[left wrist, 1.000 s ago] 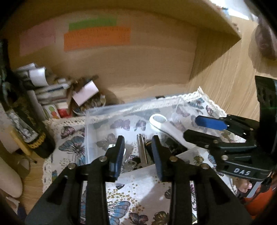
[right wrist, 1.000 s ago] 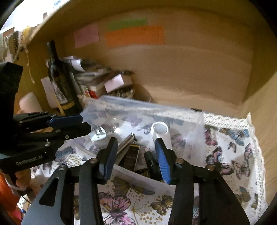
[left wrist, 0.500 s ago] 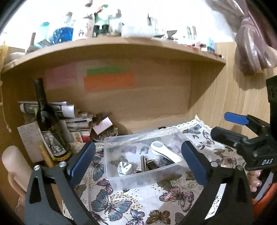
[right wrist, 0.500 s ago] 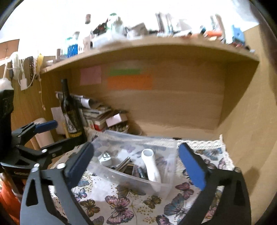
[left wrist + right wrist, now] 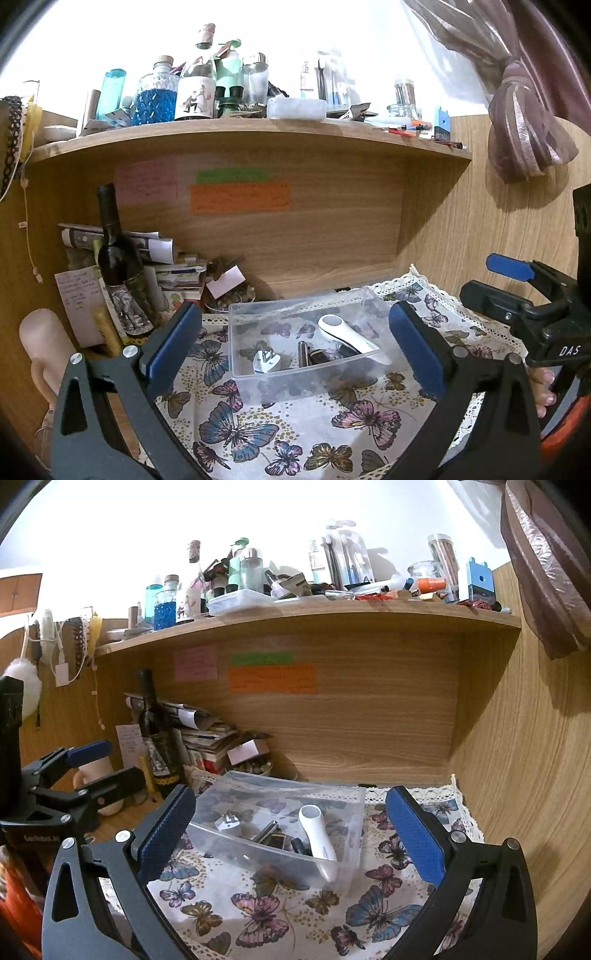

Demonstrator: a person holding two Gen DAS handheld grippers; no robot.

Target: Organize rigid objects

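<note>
Both grippers pulled back since a second ago, jaws now spread wide, holding nothing. Left gripper (image 5: pixel 295 347), right gripper (image 5: pixel 290 830) frame clear plastic bin (image 5: pixel 258 384), lower centre on butterfly cloth (image 5: pixel 258 435). Inside: white handheld device (image 5: pixel 347 338), plug adapter (image 5: pixel 264 360). Only right view shows white plush (image 5: pixel 22 686), far left.

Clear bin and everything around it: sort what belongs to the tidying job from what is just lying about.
Job: clear bin, white handheld device, white plug adapter, metal cylinder.

Lying about: wine bottle, paper stack, sticky notes, butterfly cloth.
</note>
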